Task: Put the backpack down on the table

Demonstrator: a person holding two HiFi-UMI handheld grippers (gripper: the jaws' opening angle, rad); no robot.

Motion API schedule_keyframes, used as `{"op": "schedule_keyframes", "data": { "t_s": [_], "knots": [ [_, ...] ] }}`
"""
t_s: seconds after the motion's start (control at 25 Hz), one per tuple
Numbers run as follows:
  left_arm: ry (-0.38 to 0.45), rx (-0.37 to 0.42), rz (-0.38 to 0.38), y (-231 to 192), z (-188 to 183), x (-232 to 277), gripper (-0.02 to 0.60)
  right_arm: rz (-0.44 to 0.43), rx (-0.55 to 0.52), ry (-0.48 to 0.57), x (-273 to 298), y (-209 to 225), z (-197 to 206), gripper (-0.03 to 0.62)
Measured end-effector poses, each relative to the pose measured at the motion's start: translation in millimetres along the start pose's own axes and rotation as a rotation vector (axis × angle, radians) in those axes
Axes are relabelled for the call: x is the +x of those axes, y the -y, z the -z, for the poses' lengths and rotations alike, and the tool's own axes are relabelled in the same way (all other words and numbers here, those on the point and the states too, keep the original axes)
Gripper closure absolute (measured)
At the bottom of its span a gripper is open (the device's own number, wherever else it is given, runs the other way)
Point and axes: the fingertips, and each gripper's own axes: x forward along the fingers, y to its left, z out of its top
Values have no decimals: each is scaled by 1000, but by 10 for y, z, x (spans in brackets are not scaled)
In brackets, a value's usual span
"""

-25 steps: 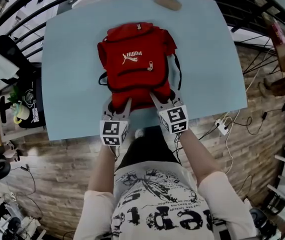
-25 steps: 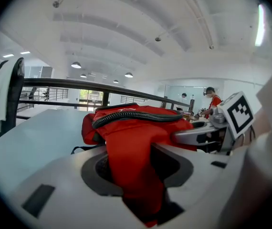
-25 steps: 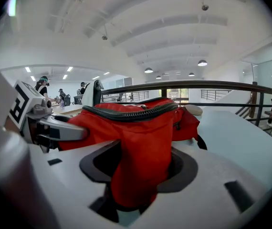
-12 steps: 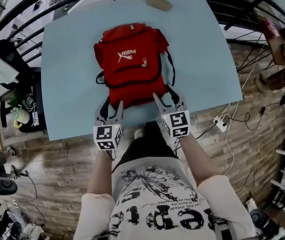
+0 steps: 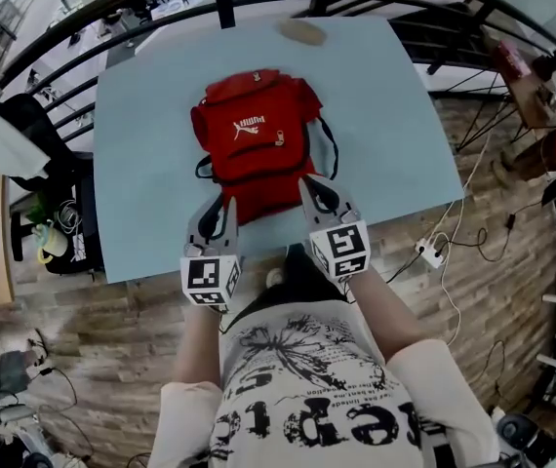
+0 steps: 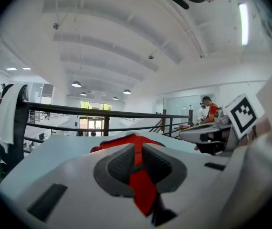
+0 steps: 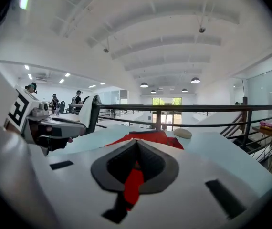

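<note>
2 things could spoil this, the bigger first. Your left gripper (image 6: 136, 151) has just been closing. Its pads stand a slit apart, with the red of the backpack (image 5: 254, 139) showing through, not squeezed as far as I can judge. If they finish closing on a fold there, any lift would haul the bag up off the table (image 5: 385, 115).

The lesser risk: your right gripper (image 7: 136, 149) has also just been closing and is fully shut, with nothing between its pads. It hangs just over the bag's near end, where the black strap (image 5: 332, 149) could snag.

The backpack lies flat on the table, inside all its edges, near end toward you. It has 1 soft red body, black straps curling out at both sides, a white logo (image 5: 251, 122) and a small zip pull (image 5: 280, 139).
</note>
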Motion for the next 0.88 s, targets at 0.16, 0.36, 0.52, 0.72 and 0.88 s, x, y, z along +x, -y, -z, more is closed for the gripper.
{"op": "schedule_keyframes", "data": {
  "t_s": [0.16, 0.36, 0.52, 0.72, 0.88],
  "knots": [
    [14, 21, -14, -51, -256, -37, 554, -6, -3, 70, -63, -48, -378, 599],
    [77, 28, -6, -56, -665, -89, 560, -17, -31, 159, -133, -81, -800, 600],
    [146, 45, -4, -45, -1023, -117, 563, -45, -72, 246, -182, -117, -1149, 600],
    [239, 104, 33, 39, -1349, -199, 565, -39, -84, 291, -188, -86, -1358, 602],
    [271, 123, 39, 47, -1490, -165, 563, -39, -106, 295, -115, -61, -1458, 602]
  ]
}}
